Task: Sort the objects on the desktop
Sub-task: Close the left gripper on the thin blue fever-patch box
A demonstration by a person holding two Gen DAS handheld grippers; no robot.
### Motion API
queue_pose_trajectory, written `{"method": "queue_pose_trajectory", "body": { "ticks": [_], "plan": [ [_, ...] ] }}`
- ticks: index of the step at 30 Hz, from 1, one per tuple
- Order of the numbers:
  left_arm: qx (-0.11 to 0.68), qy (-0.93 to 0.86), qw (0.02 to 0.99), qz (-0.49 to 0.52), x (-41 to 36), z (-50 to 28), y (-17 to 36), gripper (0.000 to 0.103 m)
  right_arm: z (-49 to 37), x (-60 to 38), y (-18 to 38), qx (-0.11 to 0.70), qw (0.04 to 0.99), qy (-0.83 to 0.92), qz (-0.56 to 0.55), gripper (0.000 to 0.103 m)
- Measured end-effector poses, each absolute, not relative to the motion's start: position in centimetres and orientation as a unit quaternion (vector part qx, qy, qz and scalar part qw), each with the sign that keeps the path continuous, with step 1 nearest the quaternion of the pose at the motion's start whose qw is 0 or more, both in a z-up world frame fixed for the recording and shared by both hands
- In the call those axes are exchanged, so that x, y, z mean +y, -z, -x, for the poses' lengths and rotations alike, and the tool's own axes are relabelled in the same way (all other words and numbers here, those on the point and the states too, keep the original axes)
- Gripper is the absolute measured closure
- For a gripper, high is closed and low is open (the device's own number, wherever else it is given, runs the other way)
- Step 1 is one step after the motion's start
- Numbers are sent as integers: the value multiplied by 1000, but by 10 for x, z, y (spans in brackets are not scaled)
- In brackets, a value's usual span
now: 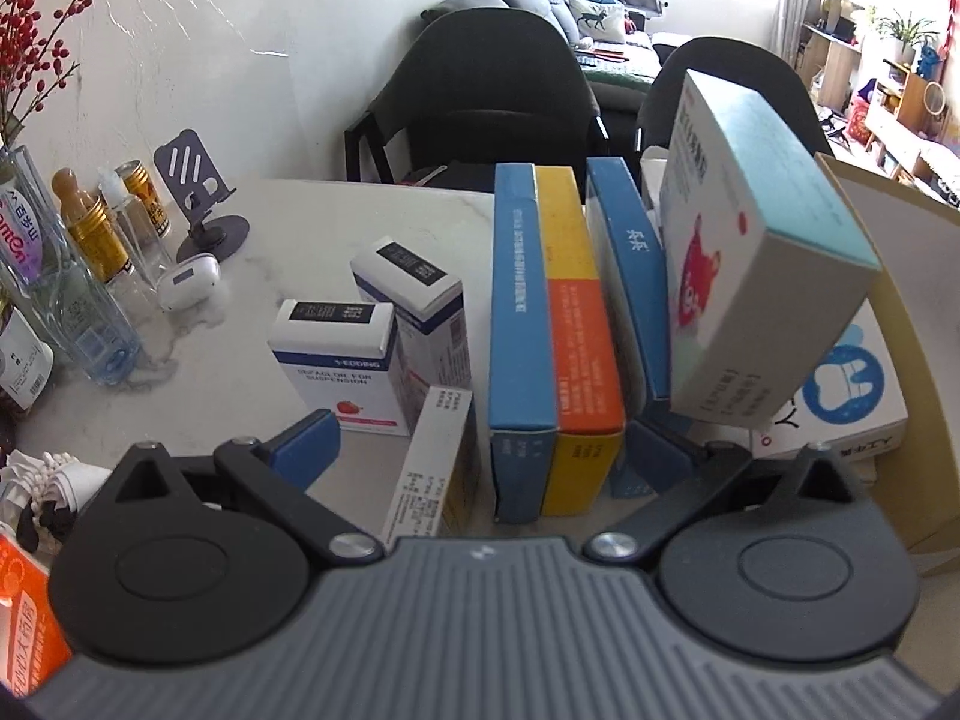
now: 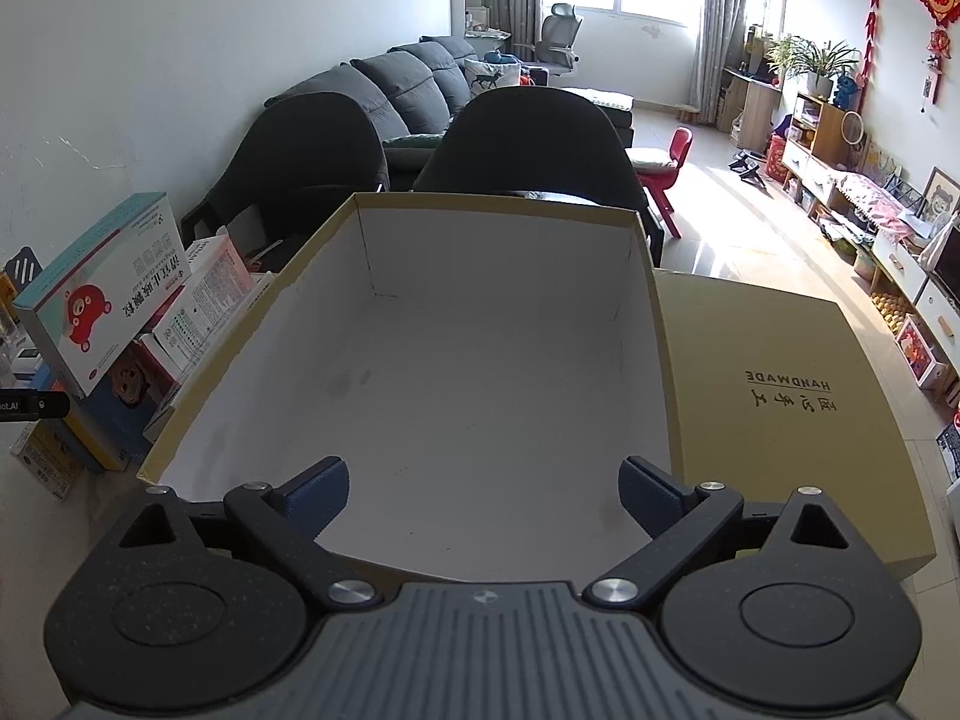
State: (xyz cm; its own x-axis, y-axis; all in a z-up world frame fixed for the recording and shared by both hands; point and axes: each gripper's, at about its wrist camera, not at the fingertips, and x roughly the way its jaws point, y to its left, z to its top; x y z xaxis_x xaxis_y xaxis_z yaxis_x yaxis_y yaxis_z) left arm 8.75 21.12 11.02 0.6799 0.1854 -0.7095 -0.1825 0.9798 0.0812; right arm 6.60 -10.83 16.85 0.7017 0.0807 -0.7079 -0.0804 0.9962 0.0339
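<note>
In the left wrist view my left gripper (image 1: 480, 456) is open, its blue fingers wide apart. Between them stand several medicine boxes on edge: a white and yellow box (image 1: 432, 474), a blue box (image 1: 519, 330), a yellow and orange box (image 1: 582, 348) and a blue and white box (image 1: 630, 276). A teal box with a red bear (image 1: 762, 252) leans tilted on top at the right. Two white boxes (image 1: 336, 360) stand further left. My right gripper (image 2: 483, 492) is open over an open cardboard box (image 2: 504, 204) with a bare white inside. The bear box (image 2: 102, 300) lies to its left.
Bottles (image 1: 90, 240), a phone stand (image 1: 198, 192) and a white earbud case (image 1: 189, 282) line the wall at left. An orange packet (image 1: 24, 618) lies near my left gripper. The cardboard lid (image 2: 780, 390) lies right of the box. Two black chairs (image 2: 528, 144) stand behind the table.
</note>
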Motion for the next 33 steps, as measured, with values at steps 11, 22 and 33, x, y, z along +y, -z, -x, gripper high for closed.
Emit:
{"method": "queue_pose_trajectory", "body": {
  "ticks": [11, 22, 33],
  "plan": [
    [382, -97, 919, 2, 224, -97, -99, 11, -55, -99, -172, 369, 927, -57, 27, 3],
    [378, -69, 922, 35, 225, -82, -100, 56, -49, -94, -173, 370, 926, -67, 25, 3],
    [378, -74, 922, 49, 218, -58, -99, 58, -41, -93, -175, 372, 924, -83, 12, 3]
  ]
}}
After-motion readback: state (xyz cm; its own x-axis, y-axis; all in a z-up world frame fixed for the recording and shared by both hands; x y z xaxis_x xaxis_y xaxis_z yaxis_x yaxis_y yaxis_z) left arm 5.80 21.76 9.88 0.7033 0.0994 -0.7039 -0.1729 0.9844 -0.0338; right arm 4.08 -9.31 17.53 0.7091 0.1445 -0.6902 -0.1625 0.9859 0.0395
